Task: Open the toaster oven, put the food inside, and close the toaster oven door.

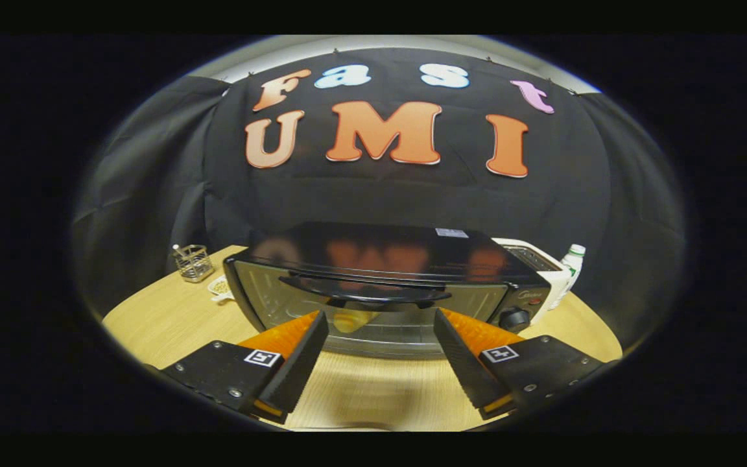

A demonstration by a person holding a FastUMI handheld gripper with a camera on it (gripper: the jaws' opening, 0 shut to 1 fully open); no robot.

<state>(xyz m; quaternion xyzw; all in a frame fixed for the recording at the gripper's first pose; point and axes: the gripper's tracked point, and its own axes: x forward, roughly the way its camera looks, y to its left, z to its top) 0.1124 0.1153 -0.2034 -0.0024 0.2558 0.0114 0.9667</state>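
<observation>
At the far left of the desk [153, 318] stands a wire basket [193, 262], with a small white dish [220, 287] just right of it, both set clear of the working space; the oven [386, 285] sits mid-desk, facing the claw [380, 331]; its door is shut, handle [364, 292] across the top, something yellowish showing dimly through the glass, which may be the food; the claw hangs released, fingers spread and empty, just before the door, apparently lined up with the handle; a white appliance [535, 259] and bottle [571, 263] stand far right.
</observation>
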